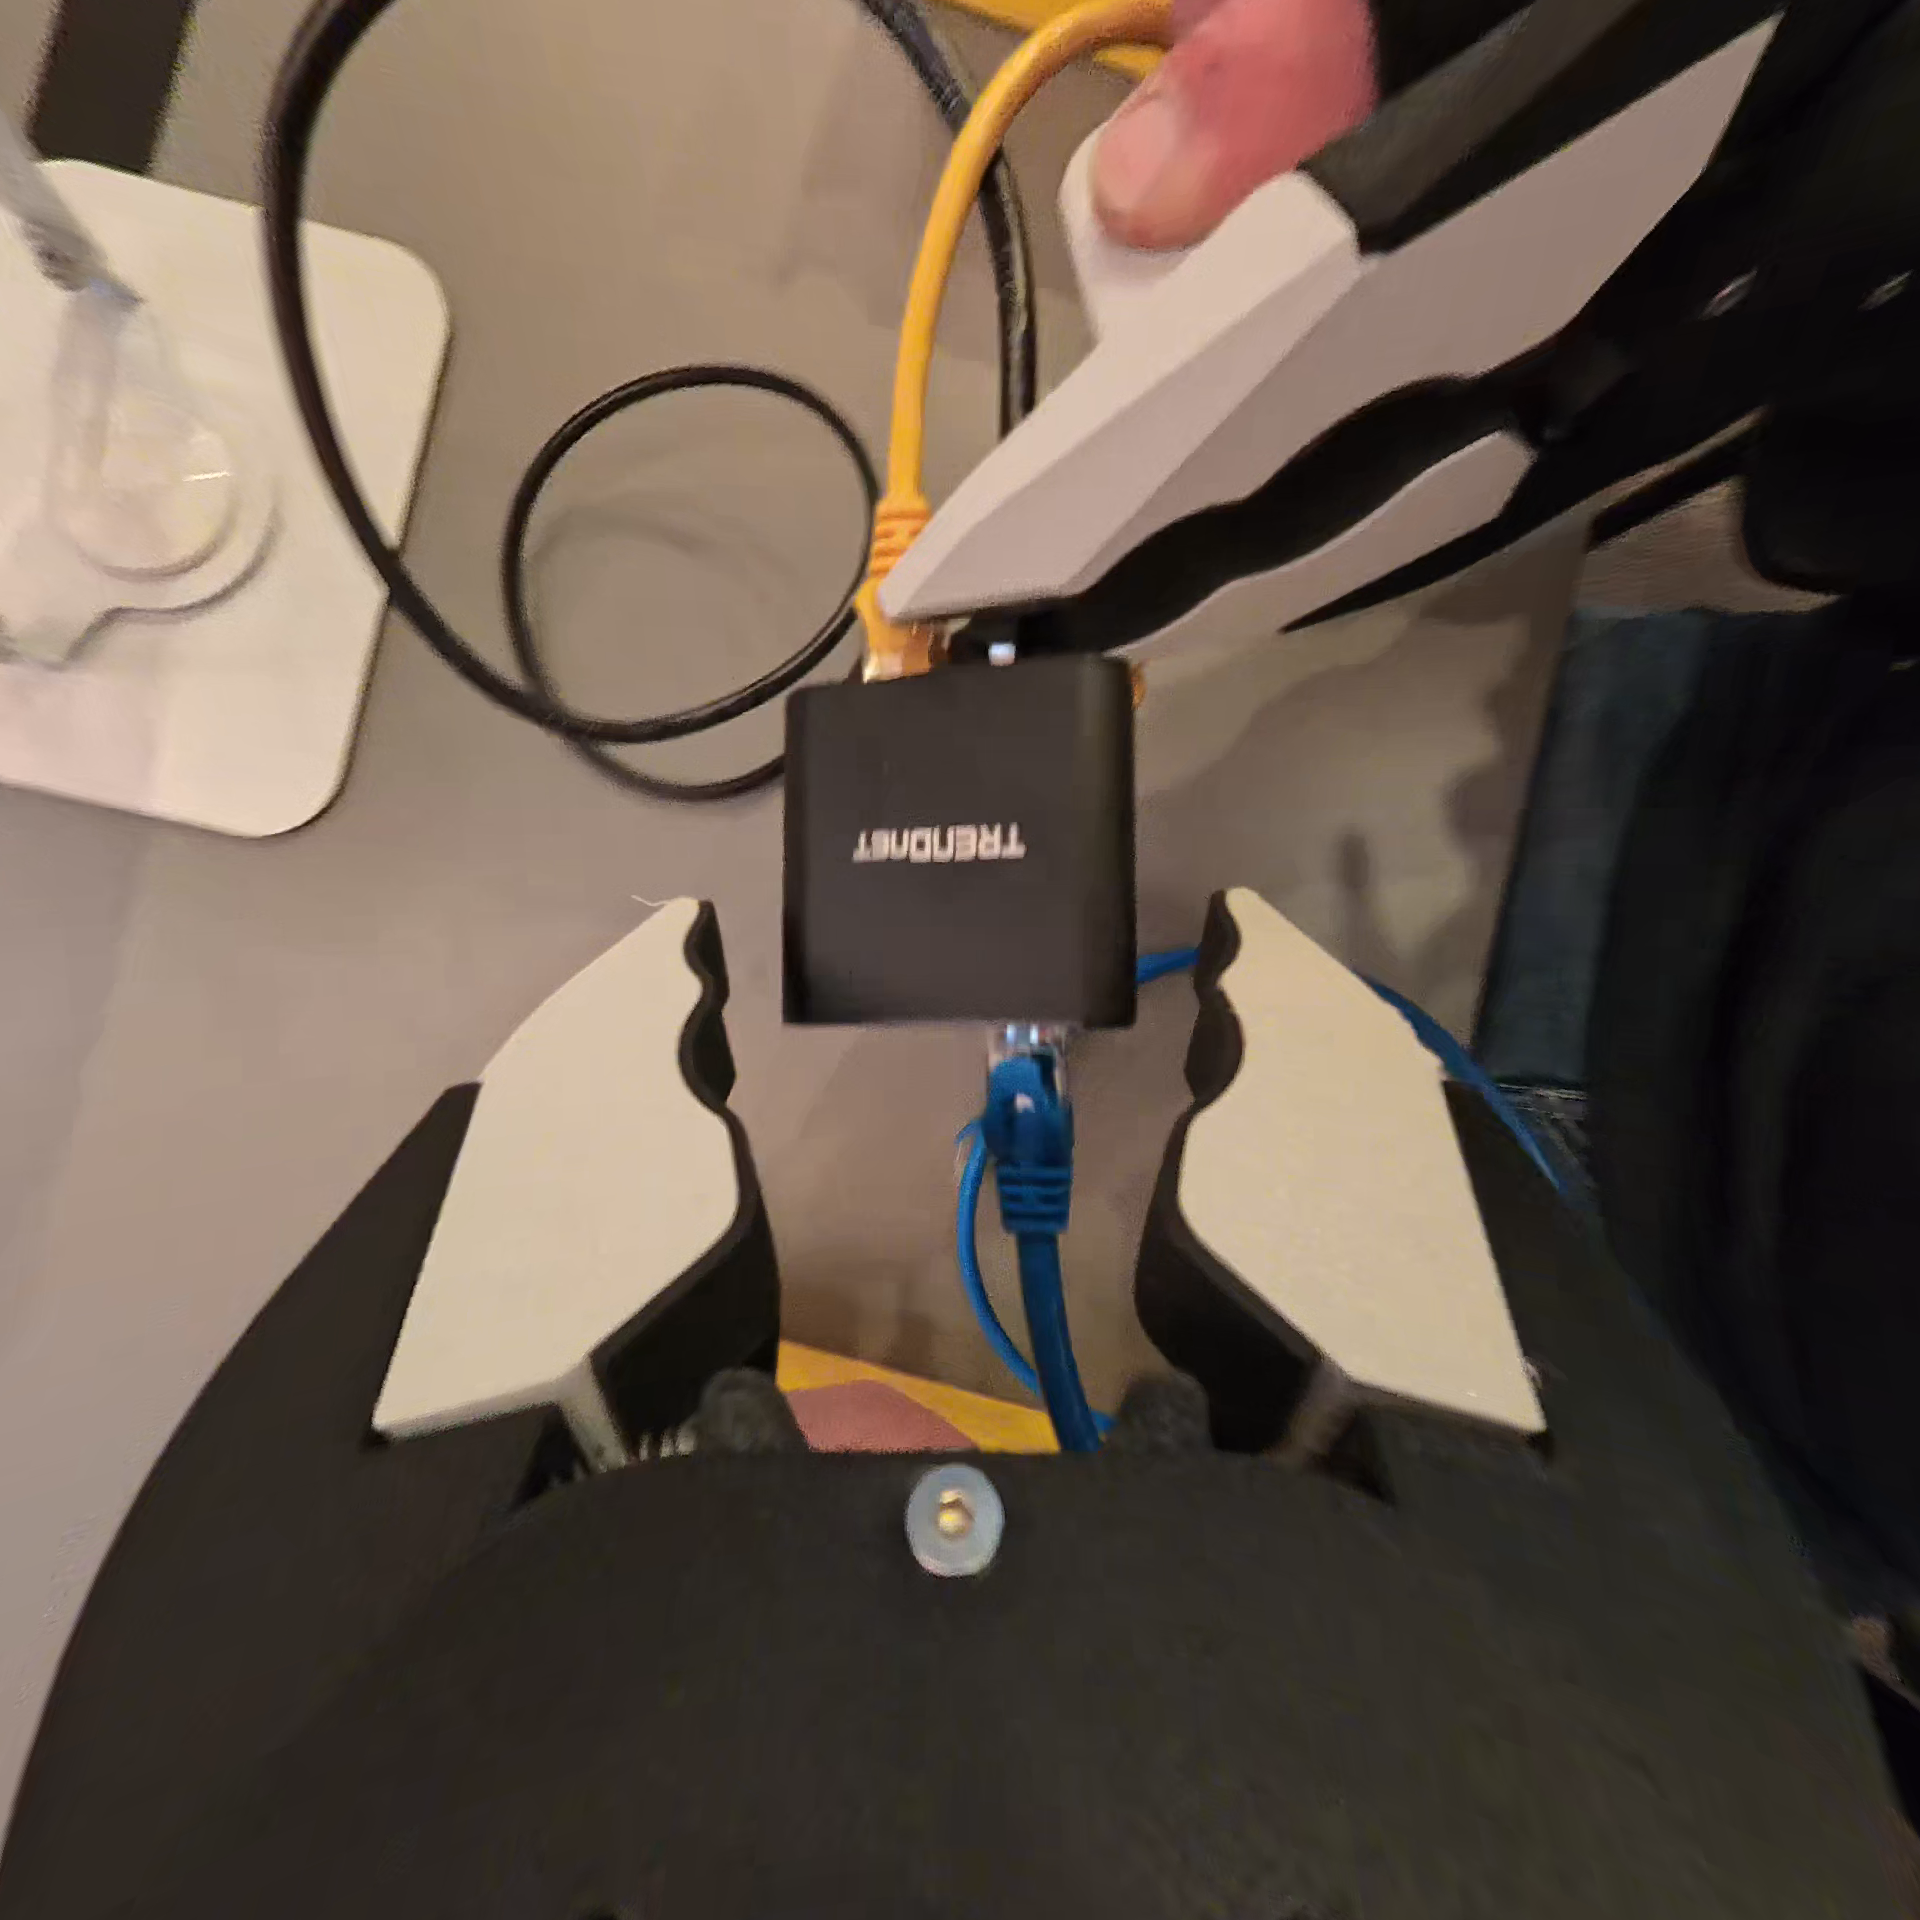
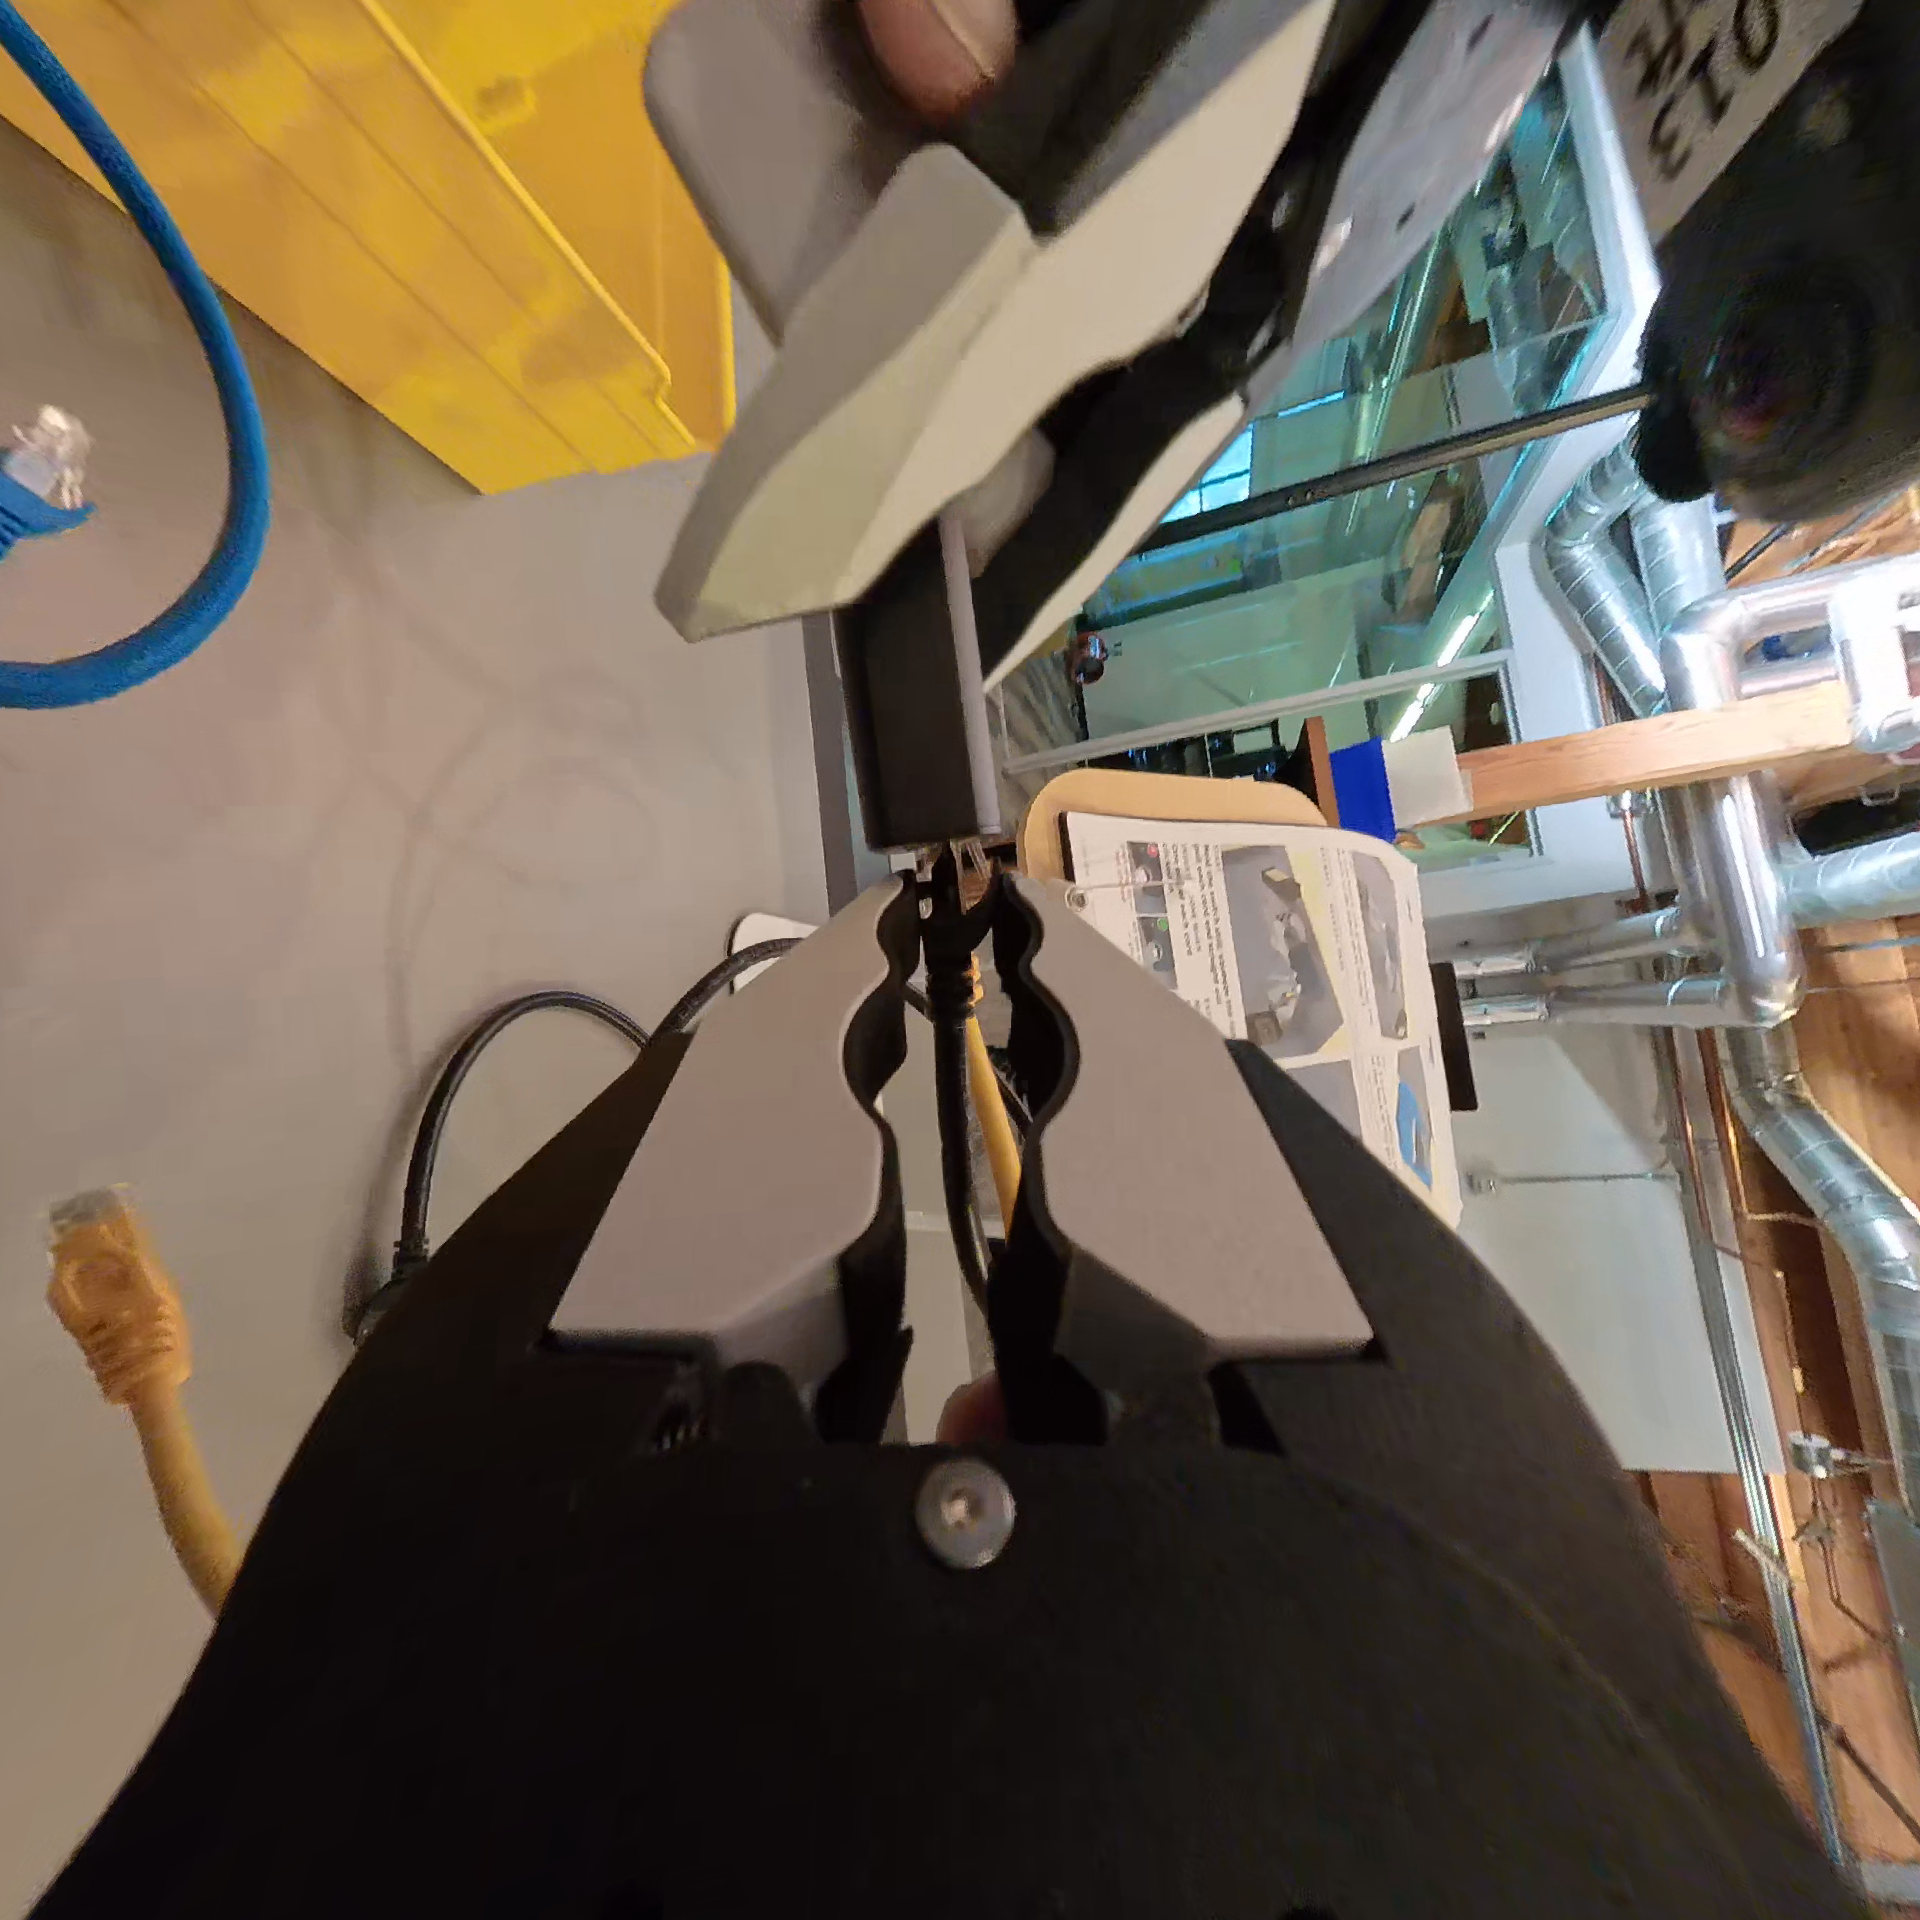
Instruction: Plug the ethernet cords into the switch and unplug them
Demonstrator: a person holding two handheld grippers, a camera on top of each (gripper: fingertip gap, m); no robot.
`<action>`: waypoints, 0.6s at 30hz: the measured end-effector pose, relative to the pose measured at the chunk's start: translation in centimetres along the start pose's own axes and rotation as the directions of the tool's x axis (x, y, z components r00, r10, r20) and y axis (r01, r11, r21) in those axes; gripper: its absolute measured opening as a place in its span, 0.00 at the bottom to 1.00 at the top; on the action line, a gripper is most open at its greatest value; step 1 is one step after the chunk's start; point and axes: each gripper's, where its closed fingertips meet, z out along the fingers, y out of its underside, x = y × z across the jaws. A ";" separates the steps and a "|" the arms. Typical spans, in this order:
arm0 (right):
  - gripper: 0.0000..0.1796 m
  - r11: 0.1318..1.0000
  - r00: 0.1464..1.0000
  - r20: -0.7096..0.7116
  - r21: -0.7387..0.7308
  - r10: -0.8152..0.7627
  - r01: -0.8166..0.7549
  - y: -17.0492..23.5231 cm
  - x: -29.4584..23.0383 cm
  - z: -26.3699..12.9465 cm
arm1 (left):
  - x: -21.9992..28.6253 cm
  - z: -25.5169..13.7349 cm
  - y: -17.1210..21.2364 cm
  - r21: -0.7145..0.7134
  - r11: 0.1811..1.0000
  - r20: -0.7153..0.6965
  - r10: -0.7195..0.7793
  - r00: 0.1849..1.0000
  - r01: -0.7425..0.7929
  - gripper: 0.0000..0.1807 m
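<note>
Saw left claw (image 1: 961, 920) wide by the light, slick switch (image 1: 956, 769); right claw (image 2: 951, 896) pinching black plug (image 2: 948, 940), probably its stiff boot.

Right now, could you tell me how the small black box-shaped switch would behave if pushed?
The small black switch probably slides easily: it looks light and sits flat on the smooth grey table. The plugged yellow cord and blue cord would likely tug it.

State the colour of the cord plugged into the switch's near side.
Blue, clearest in the left wrist view.

Light: even, soft indoor; faint shadows on tabletop (image 1: 260, 1039).
Blur: motion smear upper right, both views.
Edges: fisheye bending.
</note>
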 end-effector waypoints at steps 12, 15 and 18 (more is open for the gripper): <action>0.20 0.994 0.983 0.152 0.032 0.099 -0.105 -0.1 -1.8 -0.3 | 0.4 2.1 0.6 -0.009 0.997 -0.128 -0.074 0.989 0.074 0.40; 0.19 0.992 0.977 0.186 0.055 0.099 -0.111 -0.5 -1.6 -0.8 | 0.4 1.9 0.4 0.018 0.996 -0.155 -0.079 0.985 0.083 0.40; 0.10 0.992 0.974 0.212 0.080 0.080 -0.099 -0.9 -1.7 -1.2 | 0.4 1.7 0.2 0.044 0.994 -0.174 -0.092 0.980 0.102 0.39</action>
